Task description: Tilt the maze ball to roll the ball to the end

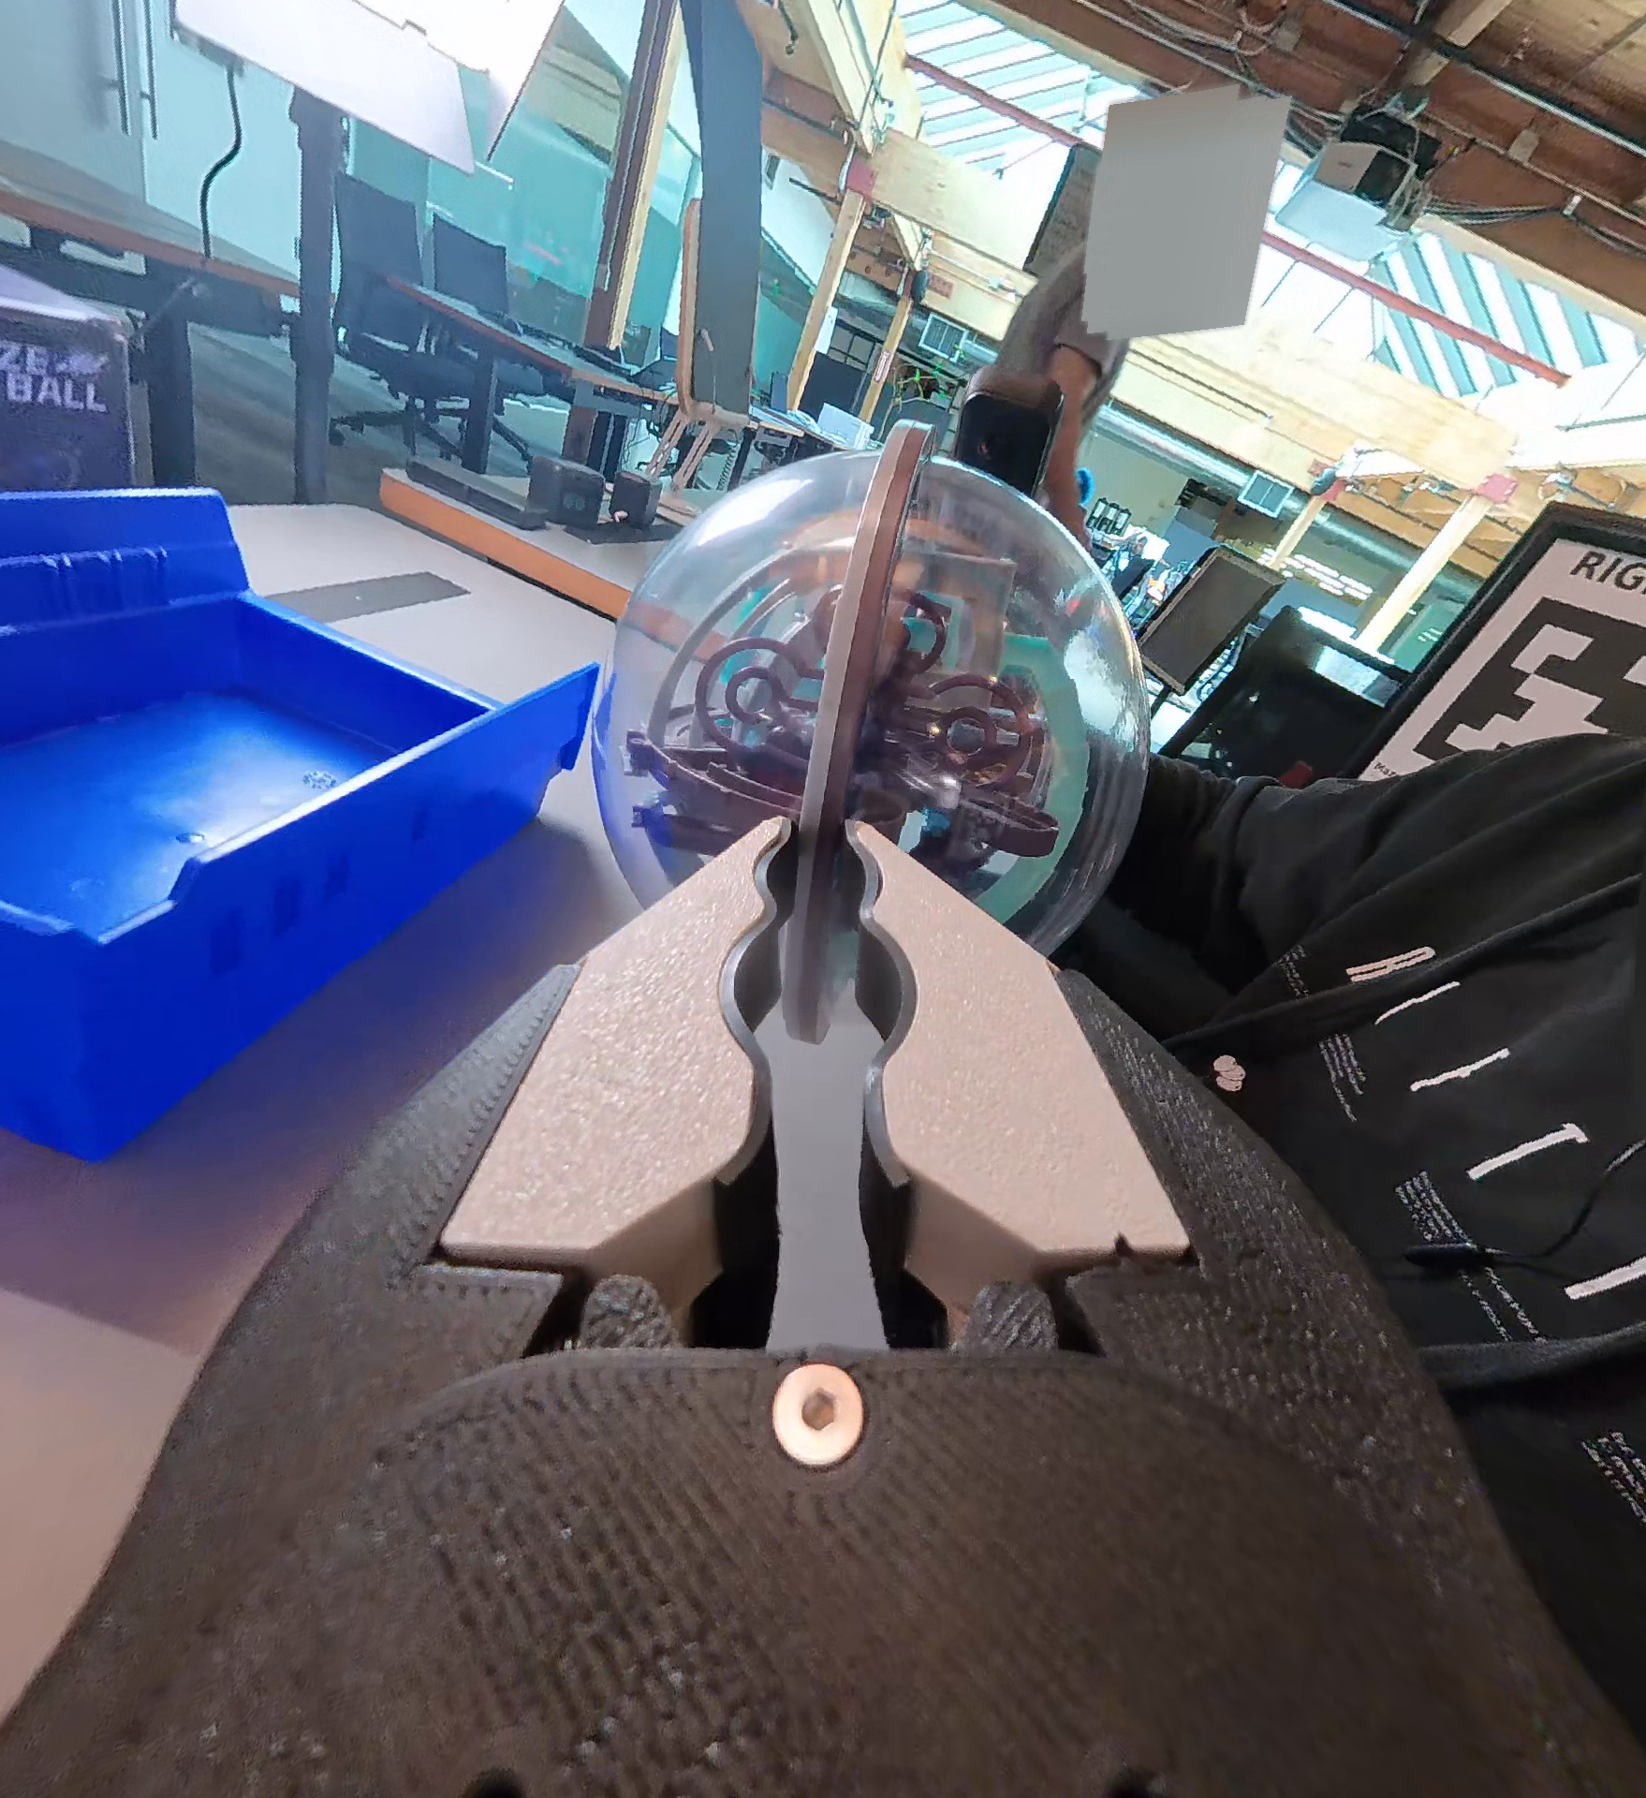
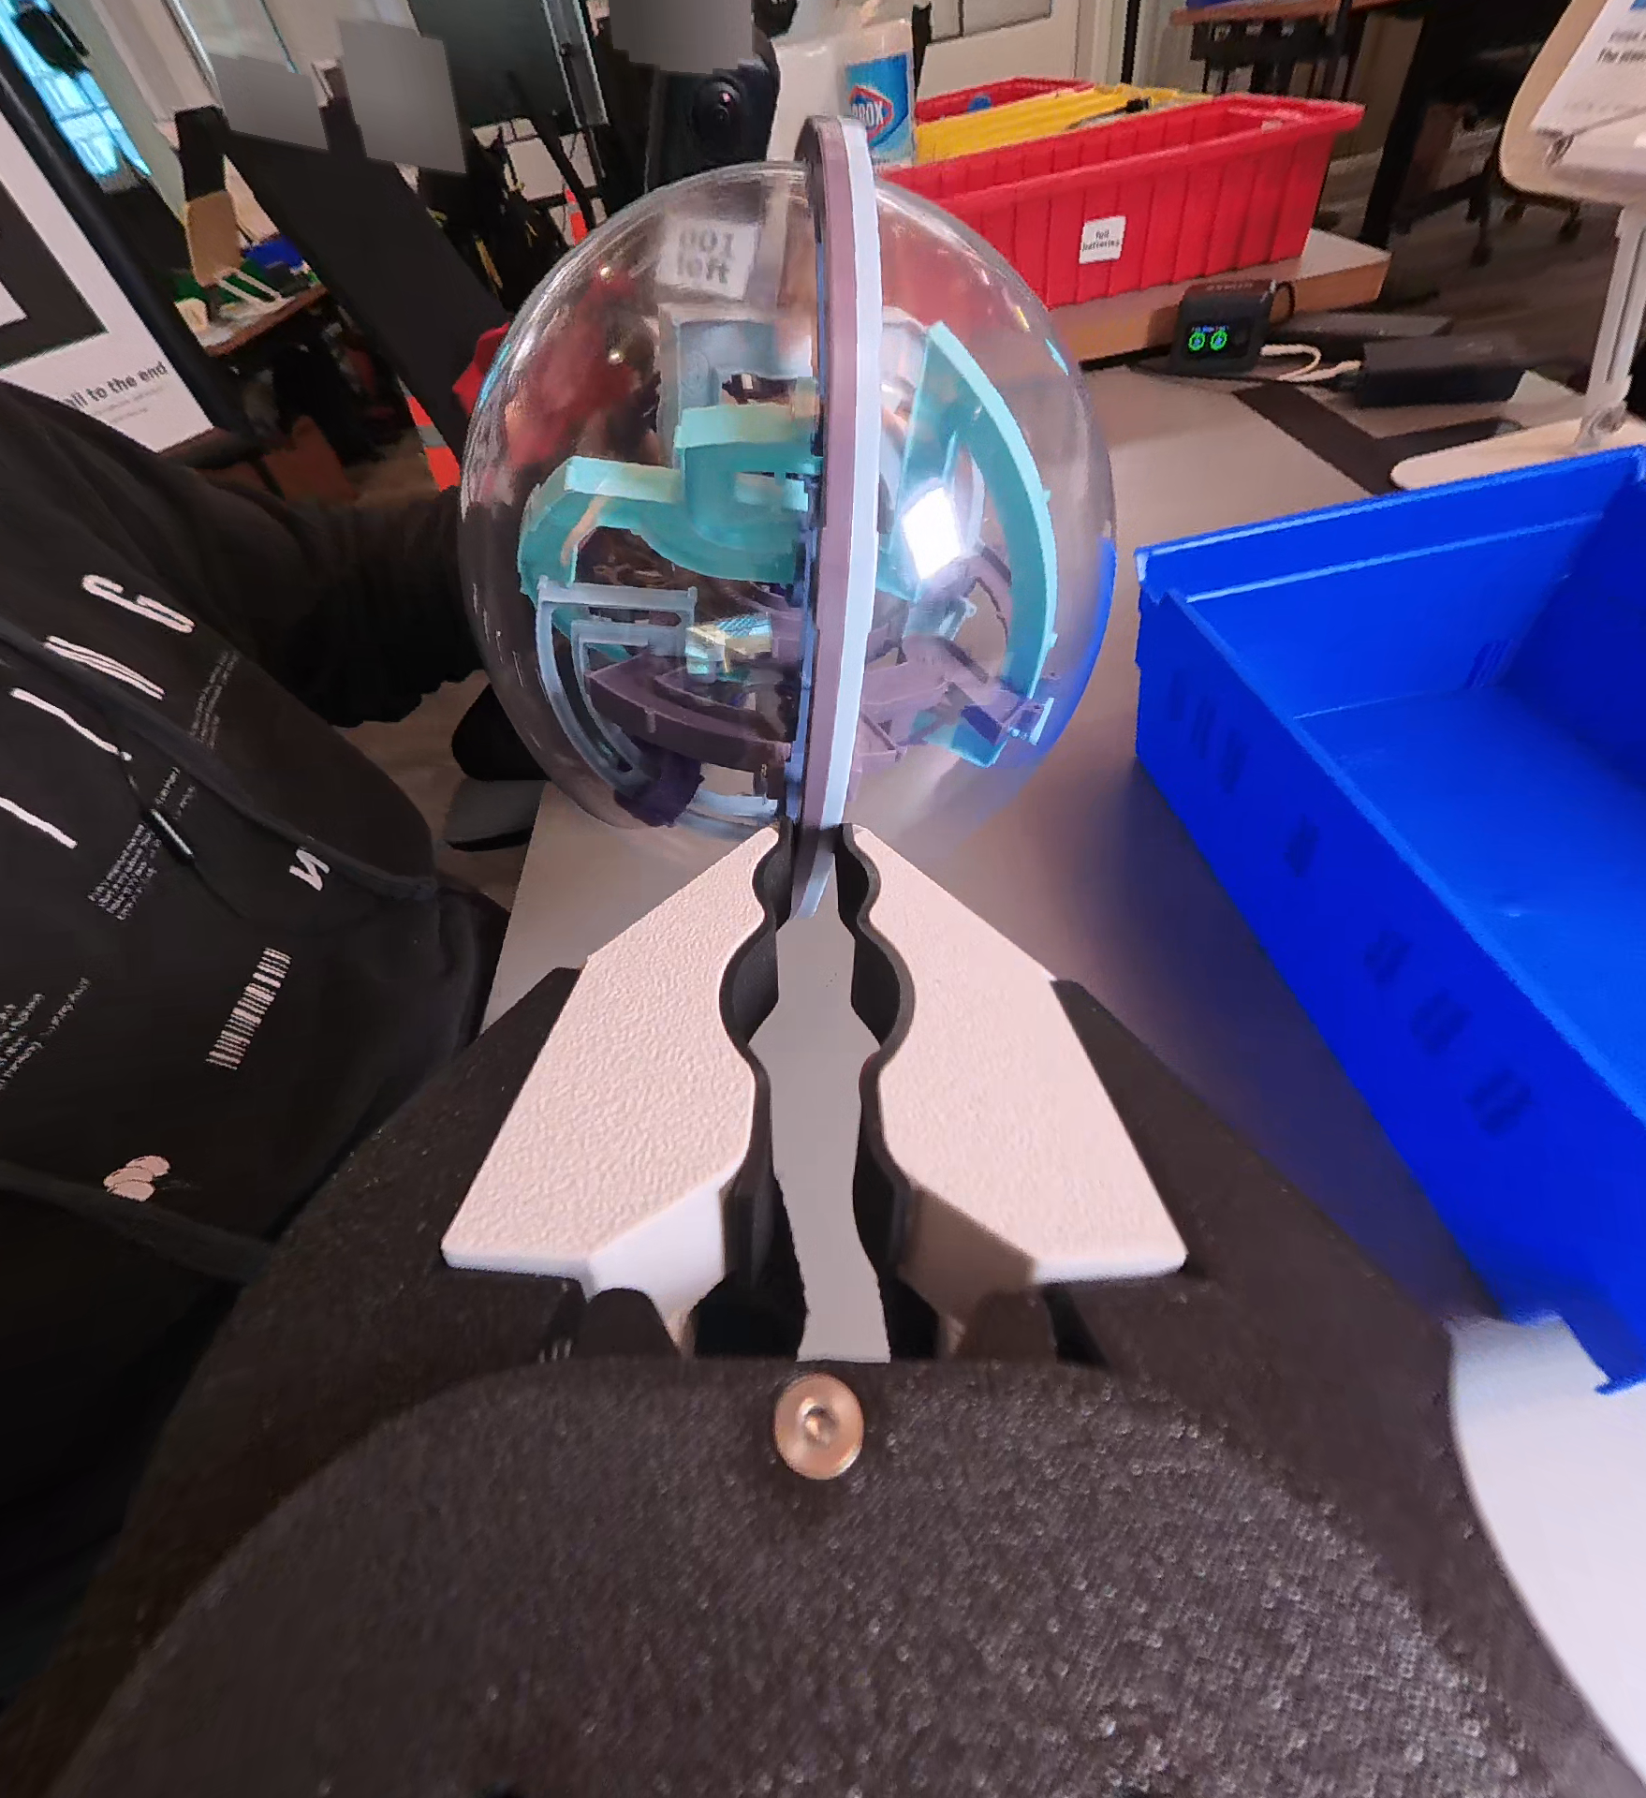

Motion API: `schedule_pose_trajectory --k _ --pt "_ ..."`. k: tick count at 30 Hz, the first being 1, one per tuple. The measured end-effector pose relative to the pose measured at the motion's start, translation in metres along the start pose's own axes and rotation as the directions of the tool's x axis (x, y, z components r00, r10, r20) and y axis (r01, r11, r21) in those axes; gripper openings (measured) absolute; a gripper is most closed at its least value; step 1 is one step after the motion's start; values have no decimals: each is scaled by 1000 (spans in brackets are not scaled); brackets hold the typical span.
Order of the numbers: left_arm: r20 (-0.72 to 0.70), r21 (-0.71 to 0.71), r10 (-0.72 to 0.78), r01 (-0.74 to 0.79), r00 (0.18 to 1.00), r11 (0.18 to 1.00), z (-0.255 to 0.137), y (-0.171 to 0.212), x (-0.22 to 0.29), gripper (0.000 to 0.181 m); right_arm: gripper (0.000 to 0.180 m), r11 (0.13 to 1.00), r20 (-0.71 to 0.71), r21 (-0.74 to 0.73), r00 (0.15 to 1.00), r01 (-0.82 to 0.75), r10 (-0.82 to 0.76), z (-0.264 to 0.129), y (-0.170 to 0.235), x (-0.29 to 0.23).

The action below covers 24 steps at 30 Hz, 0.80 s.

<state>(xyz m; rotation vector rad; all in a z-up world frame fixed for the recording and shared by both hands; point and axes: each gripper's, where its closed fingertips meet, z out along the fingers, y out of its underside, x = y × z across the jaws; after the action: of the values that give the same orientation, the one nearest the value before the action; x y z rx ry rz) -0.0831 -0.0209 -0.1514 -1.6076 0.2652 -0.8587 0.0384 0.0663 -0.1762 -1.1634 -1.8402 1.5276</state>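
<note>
A: Both of them have it. The left gripper [image 1: 814,846] is pinched down on the flat rim ring of the maze ball [image 1: 975,701], fingers nearly together, only the ring's thickness between them.

B: Same on the other side — the right gripper [image 2: 811,842] clamps that ring too, and the maze ball [image 2: 663,506] is held up off the grey table [image 2: 1189,467], just beside the blue bin [image 2: 1442,778].

A: From the left wrist view the blue bin [image 1: 167,808] sits left of the sphere, on the table [image 1: 41,1362], with a dark printed box [image 1: 21,389] behind it and desks under a timber ceiling.

B: The right wrist view alone shows a red crate [image 2: 1140,204] beyond the sphere, and teal tracks inside it — the left shows mostly brown ones. The small ball I cannot pick out.
</note>
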Motion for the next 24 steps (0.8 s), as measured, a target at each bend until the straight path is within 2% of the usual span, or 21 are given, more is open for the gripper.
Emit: schedule_pose_trajectory --k 12,24 --pt "8 -2 -251 251 968 968 4 33 -17 7 6 974 57 -78 975 -211 215 8 42 5" --pt "39 -48 -490 491 871 870 8 68 -29 7 6 880 113 -151 876 -450 468 11 74 3"
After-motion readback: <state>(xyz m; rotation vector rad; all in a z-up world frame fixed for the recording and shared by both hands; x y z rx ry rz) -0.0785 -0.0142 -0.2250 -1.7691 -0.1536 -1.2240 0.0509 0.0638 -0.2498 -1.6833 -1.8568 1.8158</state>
